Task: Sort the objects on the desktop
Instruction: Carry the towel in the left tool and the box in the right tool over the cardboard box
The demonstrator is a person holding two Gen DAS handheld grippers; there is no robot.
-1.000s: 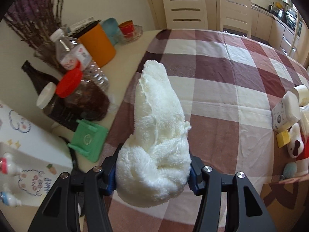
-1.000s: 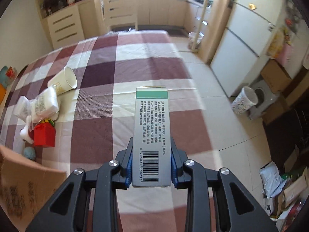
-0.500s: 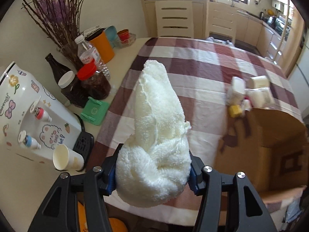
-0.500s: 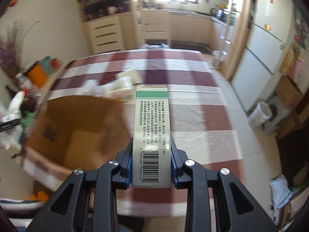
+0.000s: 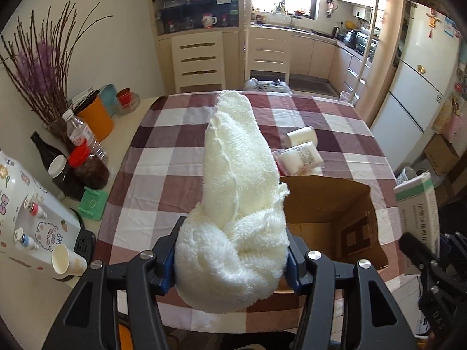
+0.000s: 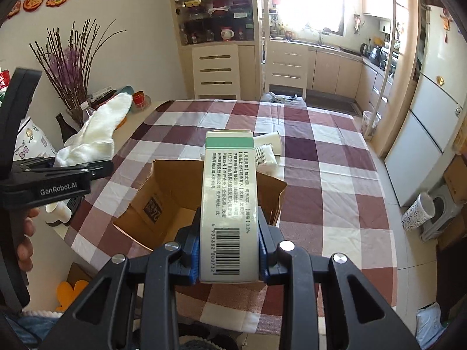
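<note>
My left gripper (image 5: 230, 259) is shut on a rolled white fluffy towel (image 5: 236, 180) that sticks up and forward from the jaws. My right gripper (image 6: 229, 252) is shut on a white and green medicine box (image 6: 229, 204) with a barcode facing me. Both hang above the near end of the checked table, over an open cardboard box (image 6: 175, 204) (image 5: 332, 215). The towel (image 6: 93, 134) and left gripper also show at the left of the right wrist view. The medicine box (image 5: 417, 210) shows at the right edge of the left wrist view.
Behind the cardboard box lie a paper cup (image 5: 300, 135) and a white packet (image 5: 300, 157). The side counter holds bottles (image 5: 84, 145), jars, an orange canister (image 5: 96, 116), a green holder (image 5: 92, 204), a water dispenser (image 5: 26, 204) and a paper cup (image 5: 67, 262). Two chairs (image 5: 201, 61) stand beyond the table.
Both grippers have pulled back and risen, still holding the towel and the medicine box. The cardboard box has come into view below them, and each gripper now shows in the other's view.
</note>
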